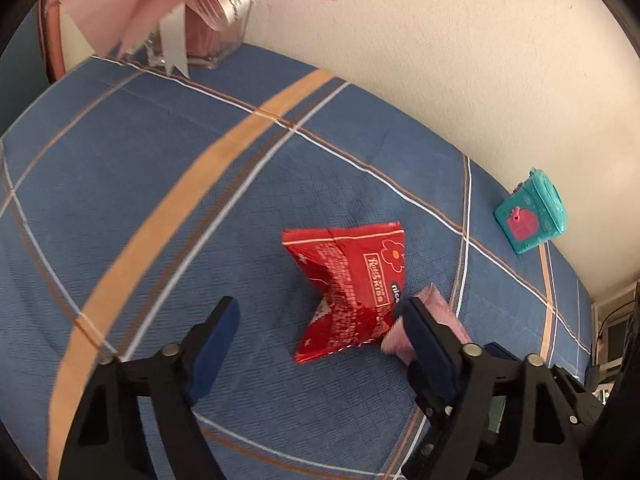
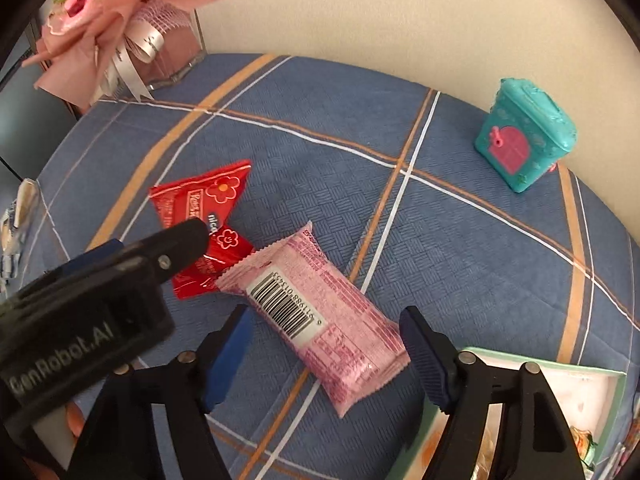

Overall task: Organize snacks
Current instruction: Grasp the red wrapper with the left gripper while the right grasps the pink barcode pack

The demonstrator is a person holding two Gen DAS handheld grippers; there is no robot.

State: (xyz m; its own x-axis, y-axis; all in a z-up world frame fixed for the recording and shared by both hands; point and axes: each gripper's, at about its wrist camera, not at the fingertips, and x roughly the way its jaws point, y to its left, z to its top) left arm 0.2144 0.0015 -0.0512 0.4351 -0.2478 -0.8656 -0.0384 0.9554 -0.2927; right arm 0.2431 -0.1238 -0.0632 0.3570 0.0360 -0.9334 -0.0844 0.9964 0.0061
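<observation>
Nearest, the right gripper [image 2: 326, 354] hangs with fingers spread around a pink foil snack bar [image 2: 316, 316] on the blue plaid tablecloth [image 2: 460, 240]. Left of it, the left gripper [image 1: 320, 344] gapes beside a crumpled red snack wrapper [image 1: 348, 292]. Far right stands a teal toy box [image 2: 524, 134].

Blue plaid tablecloth [image 2: 460, 240], red packet [image 2: 208, 196], pink packet [image 2: 320, 320], teal box [image 2: 524, 136]

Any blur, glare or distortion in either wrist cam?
Left wrist: heavy fisheye bend in the tablecloth stripes, pink bow smeared up close, red packet fairly sharp. Right wrist: same bend, pink packet barcode crisp, soft even light, no harsh glare.
</observation>
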